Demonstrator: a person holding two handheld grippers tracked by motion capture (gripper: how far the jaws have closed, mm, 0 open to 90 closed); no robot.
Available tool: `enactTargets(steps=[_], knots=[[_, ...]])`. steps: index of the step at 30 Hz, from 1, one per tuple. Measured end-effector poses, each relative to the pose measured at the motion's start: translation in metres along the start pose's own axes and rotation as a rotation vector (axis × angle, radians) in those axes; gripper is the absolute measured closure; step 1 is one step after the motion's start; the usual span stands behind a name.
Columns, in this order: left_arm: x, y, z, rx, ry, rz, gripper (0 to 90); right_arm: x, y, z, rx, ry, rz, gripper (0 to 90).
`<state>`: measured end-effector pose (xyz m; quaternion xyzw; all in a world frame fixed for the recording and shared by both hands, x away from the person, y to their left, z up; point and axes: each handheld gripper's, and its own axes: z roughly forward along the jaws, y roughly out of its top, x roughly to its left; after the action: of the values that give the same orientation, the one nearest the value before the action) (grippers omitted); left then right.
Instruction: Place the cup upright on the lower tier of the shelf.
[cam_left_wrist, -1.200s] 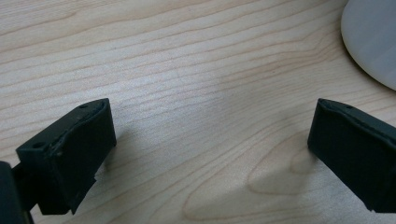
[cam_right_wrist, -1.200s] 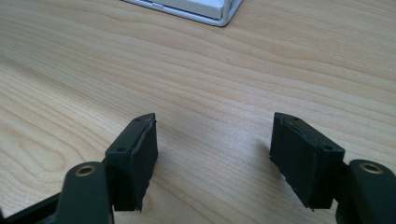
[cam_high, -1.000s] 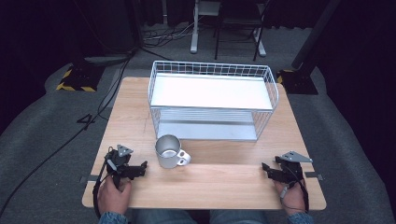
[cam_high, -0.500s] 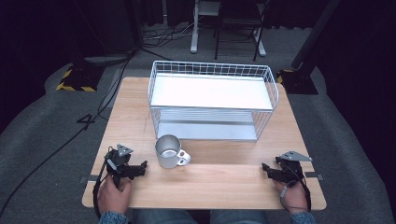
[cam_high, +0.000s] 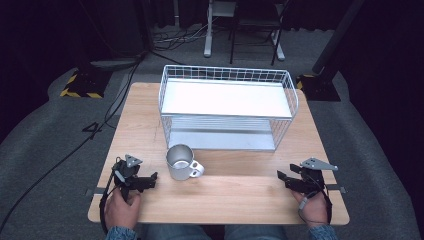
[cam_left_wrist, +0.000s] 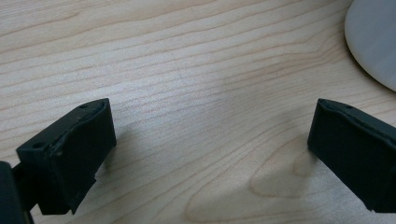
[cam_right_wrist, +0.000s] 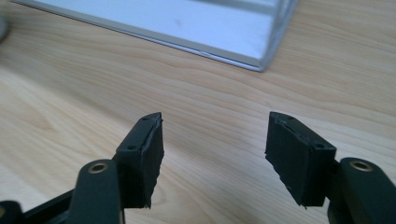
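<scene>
My left gripper (cam_high: 150, 178) rests on the counter (cam_high: 240, 195) with fingers (cam_left_wrist: 70, 154) spread, grasping nothing, the metal mug (cam_high: 181, 162) just beside it. My right gripper (cam_high: 283, 178) sits likewise released, near the wire basket (cam_high: 227, 106).

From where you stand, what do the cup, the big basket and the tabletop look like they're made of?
The cup looks like brushed metal, perhaps steel: dull silver-grey with a soft sheen. The basket looks like white-coated wire, a thin grid around flat shelves, the lower one shiny like metal. The tabletop looks like pale wood or a wood-look laminate: flowing grain lines show by the left claw.
</scene>
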<state>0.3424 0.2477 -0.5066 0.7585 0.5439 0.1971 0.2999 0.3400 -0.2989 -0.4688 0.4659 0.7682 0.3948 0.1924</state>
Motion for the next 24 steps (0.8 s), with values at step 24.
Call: enactTargets(steps=[24], knots=[[0.000,-0.005,-0.004,0.000,-0.003,-0.002,1.3,0.075,0.048,0.008,-0.036,0.188,-0.201,38.0]])
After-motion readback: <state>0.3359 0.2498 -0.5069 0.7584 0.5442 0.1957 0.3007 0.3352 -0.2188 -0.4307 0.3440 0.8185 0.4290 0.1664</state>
